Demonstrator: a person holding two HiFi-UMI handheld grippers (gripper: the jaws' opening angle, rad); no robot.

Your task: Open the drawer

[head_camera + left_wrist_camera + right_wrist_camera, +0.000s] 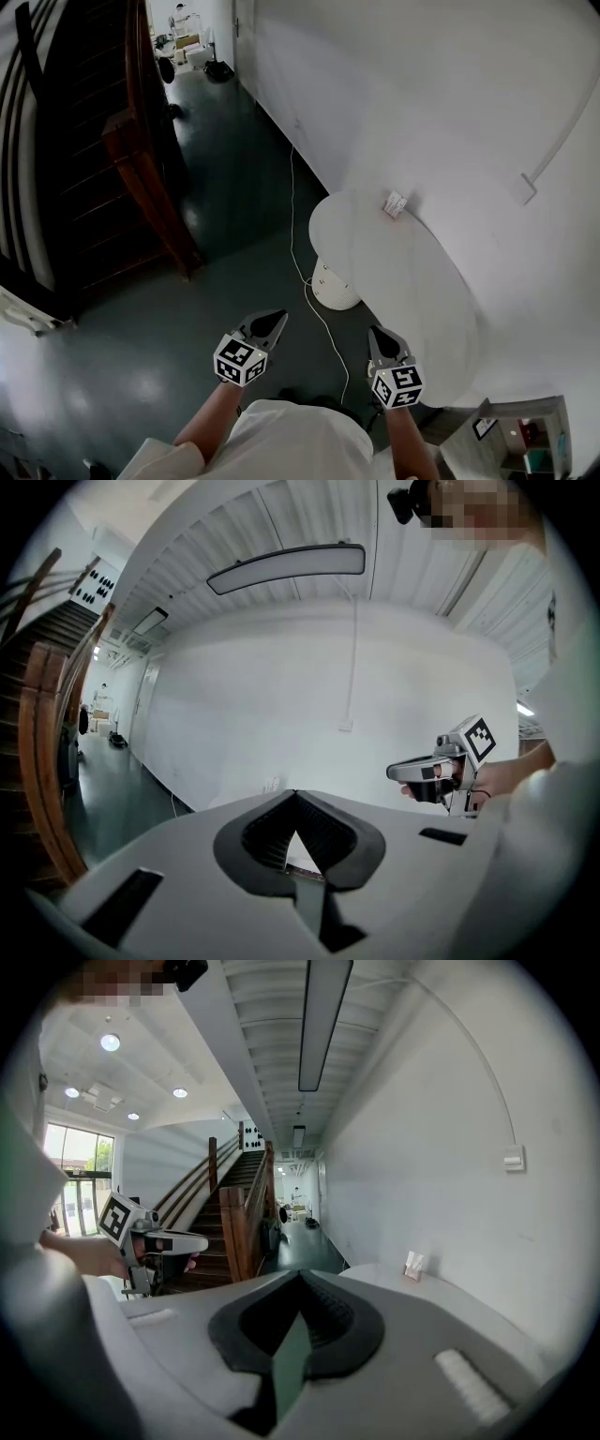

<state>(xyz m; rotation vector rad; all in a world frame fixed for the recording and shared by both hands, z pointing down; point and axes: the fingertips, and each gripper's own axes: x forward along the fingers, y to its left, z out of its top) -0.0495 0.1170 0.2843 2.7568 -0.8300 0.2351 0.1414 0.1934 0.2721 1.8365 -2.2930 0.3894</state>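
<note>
I make out no drawer in any view. In the head view both grippers are held side by side over the dark green floor (pixel 216 187). My left gripper (pixel 278 317) has its jaws together with nothing between them; its own view shows the tips (pixel 296 794) meeting in front of a white wall. My right gripper (pixel 377 331) sits at the near edge of a white oval table (pixel 412 281). Its jaws (pixel 300 1274) also meet with nothing held. Each gripper shows in the other's view: the right gripper (pixel 441 771) and the left gripper (pixel 155 1241).
A small card stand (pixel 395 203) sits at the table's far edge by the white wall (pixel 422 94). A white cable (pixel 298 253) runs across the floor beside the table's round base (pixel 335 286). A wooden staircase (pixel 141 178) rises at left. A small shelf unit (pixel 525 436) is at bottom right.
</note>
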